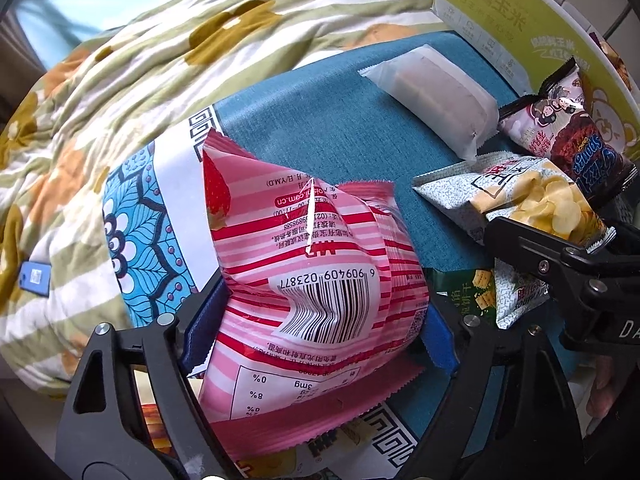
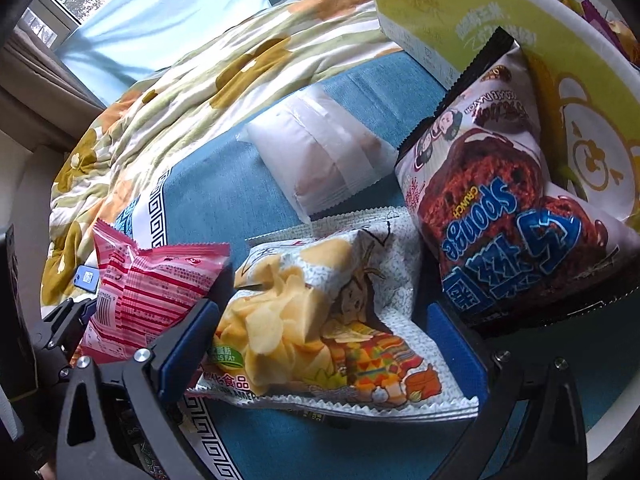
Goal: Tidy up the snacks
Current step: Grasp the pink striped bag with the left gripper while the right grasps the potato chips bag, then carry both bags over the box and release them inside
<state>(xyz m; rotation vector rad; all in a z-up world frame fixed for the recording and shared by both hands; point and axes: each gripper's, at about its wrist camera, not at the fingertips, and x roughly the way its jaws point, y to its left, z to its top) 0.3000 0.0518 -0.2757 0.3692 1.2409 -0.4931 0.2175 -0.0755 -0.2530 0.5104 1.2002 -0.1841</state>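
Pink-striped wafer bag (image 1: pixel 316 280) sits centre of left wrist view, clamped betw. left gripper (image 1: pixel 316 320) fingers. Right gripper (image 2: pixel 320 344) fingers squeeze potato chip bag (image 2: pixel 320 320), centre-low in right view, w/ Sponge Crunch bag (image 2: pixel 508 216) at right, frosted white packet (image 2: pixel 320 156) above on teal cloth (image 2: pixel 224 196).

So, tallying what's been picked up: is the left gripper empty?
No, the left gripper is squeezing a pink striped snack bag between its fingers.
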